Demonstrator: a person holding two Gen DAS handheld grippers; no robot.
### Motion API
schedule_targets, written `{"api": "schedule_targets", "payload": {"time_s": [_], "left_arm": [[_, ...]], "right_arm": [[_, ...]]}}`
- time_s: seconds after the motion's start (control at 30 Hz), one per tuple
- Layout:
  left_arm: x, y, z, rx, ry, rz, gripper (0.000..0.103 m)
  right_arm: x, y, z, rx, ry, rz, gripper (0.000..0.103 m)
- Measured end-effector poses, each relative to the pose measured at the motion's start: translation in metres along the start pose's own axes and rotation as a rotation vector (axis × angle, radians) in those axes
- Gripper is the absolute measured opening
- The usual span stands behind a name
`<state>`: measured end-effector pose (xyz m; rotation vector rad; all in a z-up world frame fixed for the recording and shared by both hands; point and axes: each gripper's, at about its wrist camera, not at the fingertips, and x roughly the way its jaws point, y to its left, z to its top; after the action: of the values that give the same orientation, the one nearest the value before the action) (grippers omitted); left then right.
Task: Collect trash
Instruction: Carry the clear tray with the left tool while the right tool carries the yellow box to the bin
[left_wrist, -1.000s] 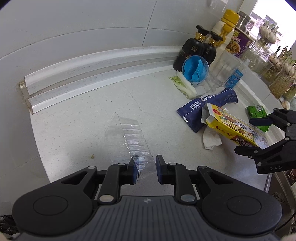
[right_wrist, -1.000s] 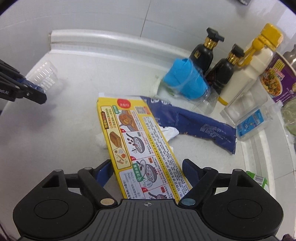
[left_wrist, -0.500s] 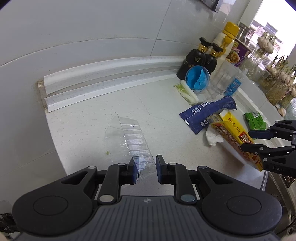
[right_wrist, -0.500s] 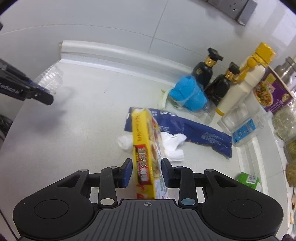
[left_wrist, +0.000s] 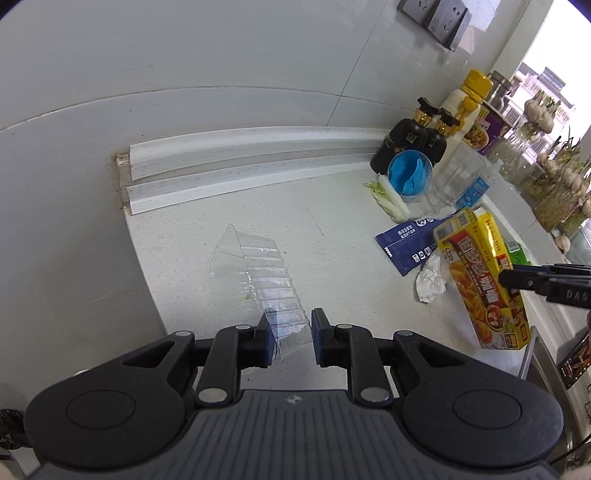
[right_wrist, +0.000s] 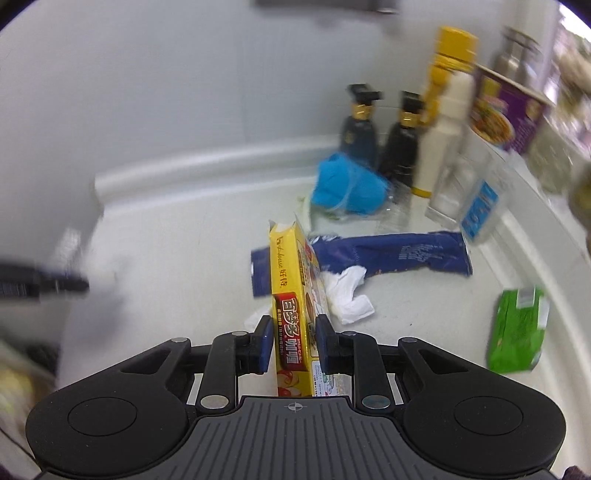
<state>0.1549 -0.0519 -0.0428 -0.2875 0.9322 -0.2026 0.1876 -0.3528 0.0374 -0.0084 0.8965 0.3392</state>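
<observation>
My left gripper (left_wrist: 291, 325) is shut on the near edge of a clear plastic container (left_wrist: 255, 266), which juts out over the white countertop (left_wrist: 332, 236). In the right wrist view, my right gripper (right_wrist: 293, 328) has its jaws closing on a yellow food box (right_wrist: 290, 280). Both pads press on the box, which stands on its narrow edge. The left wrist view shows the same yellow box (left_wrist: 476, 266) tilted up at the right, with the right gripper's fingers (left_wrist: 517, 277) on it. My left gripper (right_wrist: 70, 284) is a dark blur at the left edge.
A dark blue wrapper (right_wrist: 388, 251), a crumpled tissue (right_wrist: 347, 291) and a green packet (right_wrist: 517, 328) lie on the counter. A clear cup of blue material (left_wrist: 409, 176), vegetable scraps (left_wrist: 388, 192), dark pump bottles (left_wrist: 402, 147) and other jars stand along the back wall.
The right gripper's jaws closed on the yellow box, rolled it from flat onto its edge and lifted it. The left gripper shifted slightly with the clear container still in it.
</observation>
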Motion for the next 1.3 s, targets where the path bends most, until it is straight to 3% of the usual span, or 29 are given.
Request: {"api": "schedule_targets", "payload": {"time_s": [0.17, 0.53, 0.9, 1.3], "left_arm": [[-0.006, 0.006, -0.002, -0.016, -0.006, -0.013, 0.018], [-0.029, 0.029, -0.016, -0.060, -0.004, -0.012, 0.018], [-0.052, 0.087, -0.045, -0.196, 0.015, 0.051, 0.018], [-0.068, 0.144, -0.087, -0.345, 0.030, 0.105, 0.018]], "right_arm": [[-0.015, -0.006, 0.001, 0.108, -0.048, 0.051, 0.022], [-0.032, 0.046, -0.004, 0.106, -0.060, 0.108, 0.022], [-0.018, 0.118, -0.018, 0.144, 0.017, 0.216, 0.022], [0.014, 0.209, -0.028, 0.094, 0.127, 0.374, 0.022]]}}
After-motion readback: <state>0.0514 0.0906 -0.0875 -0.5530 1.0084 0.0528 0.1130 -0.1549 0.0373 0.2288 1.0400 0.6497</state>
